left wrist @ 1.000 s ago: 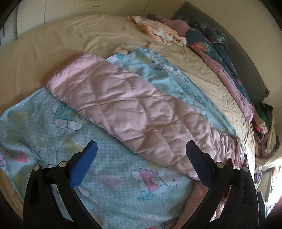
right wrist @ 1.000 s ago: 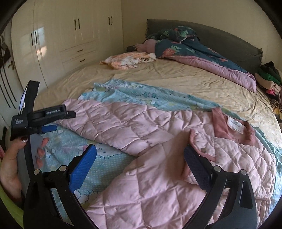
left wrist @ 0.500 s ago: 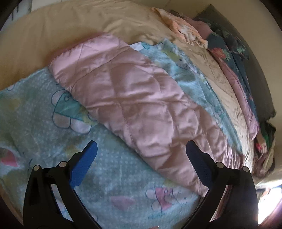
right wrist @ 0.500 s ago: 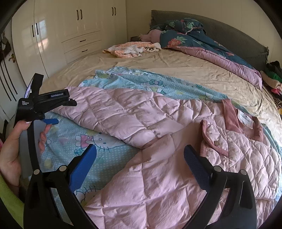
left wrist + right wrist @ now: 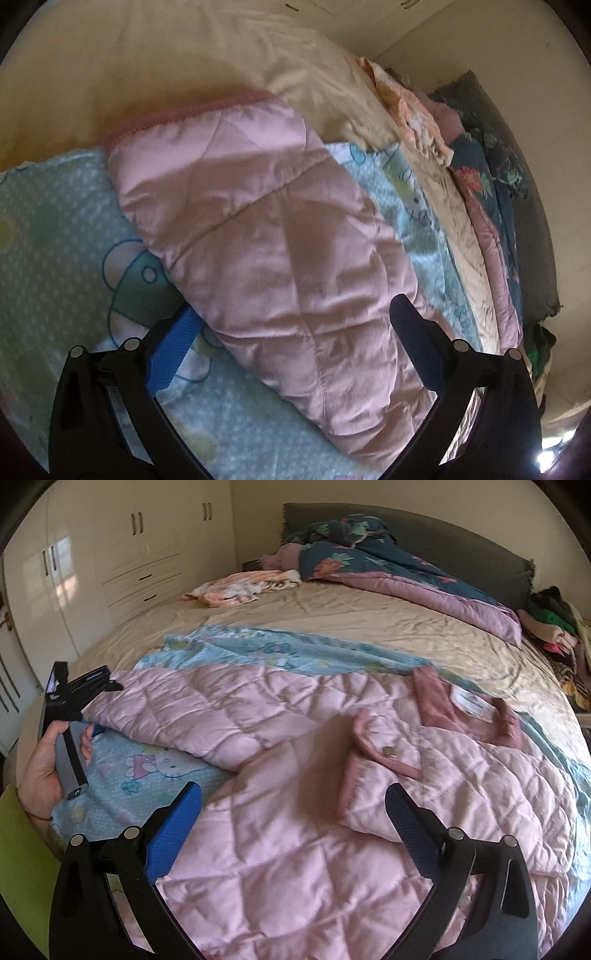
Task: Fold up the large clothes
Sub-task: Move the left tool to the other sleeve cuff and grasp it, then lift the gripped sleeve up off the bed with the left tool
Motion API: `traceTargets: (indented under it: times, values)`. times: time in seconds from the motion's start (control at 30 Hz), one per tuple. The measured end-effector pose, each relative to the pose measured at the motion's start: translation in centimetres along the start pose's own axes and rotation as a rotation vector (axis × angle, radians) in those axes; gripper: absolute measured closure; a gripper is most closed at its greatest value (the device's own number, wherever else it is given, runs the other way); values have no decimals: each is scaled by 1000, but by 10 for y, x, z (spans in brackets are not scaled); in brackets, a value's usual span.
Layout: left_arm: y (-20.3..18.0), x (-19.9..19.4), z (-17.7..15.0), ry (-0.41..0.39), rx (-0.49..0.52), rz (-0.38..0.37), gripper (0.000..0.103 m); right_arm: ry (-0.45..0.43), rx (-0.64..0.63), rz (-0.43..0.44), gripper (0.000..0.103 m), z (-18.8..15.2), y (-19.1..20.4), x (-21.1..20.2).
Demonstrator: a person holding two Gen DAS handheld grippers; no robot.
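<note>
Though quilted, pink jacket point(image 5: 295, 775) rumpled

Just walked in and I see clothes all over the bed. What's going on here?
A person is folding a pink quilted jacket spread on a light-blue cartoon-print blanket on the bed. They hold a two-finger gripper in each hand. The left gripper is open and straddles the outstretched pink sleeve near its cuff. The right gripper is open above the jacket's body, holding nothing. No fold is made yet.
</note>
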State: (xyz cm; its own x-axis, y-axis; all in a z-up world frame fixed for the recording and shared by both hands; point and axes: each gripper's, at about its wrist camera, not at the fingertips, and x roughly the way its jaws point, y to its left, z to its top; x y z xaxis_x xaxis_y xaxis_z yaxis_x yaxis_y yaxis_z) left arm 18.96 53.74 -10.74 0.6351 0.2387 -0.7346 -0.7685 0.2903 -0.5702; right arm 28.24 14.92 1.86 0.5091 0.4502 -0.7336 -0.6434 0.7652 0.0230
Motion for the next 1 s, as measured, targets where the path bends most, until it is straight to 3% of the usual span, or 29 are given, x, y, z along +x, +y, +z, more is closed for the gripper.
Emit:
traceTargets:
  times: [0.07,0.17,0.23,0.27,0.3,0.4,0.7,1.0]
  values:
    - [-5,1,-3,-11,19,13,10,-2,32,-14,4,-1,-9,-4]
    - [-12,4,-4,-19,45,34,23,-4,60,-14,4,-3,-16,-10]
    - [-16,4,-3,-30,59,30,37,-14,52,-22,4,-5,-17,-17]
    - [-17,2,-3,-38,70,17,57,-17,46,-24,4,-6,-17,-20]
    - [-20,0,-4,-41,82,5,67,-20,39,-26,4,-7,-17,-22]
    - [-32,-10,-4,-60,119,-38,86,-25,35,-46,4,-9,-20,-28]
    - [-96,-71,-17,-118,212,-229,91,-60,75,-66,4,-11,-37,-48]
    - [-163,-142,-57,-180,397,-373,91,-75,122,-97,4,-30,-59,-66]
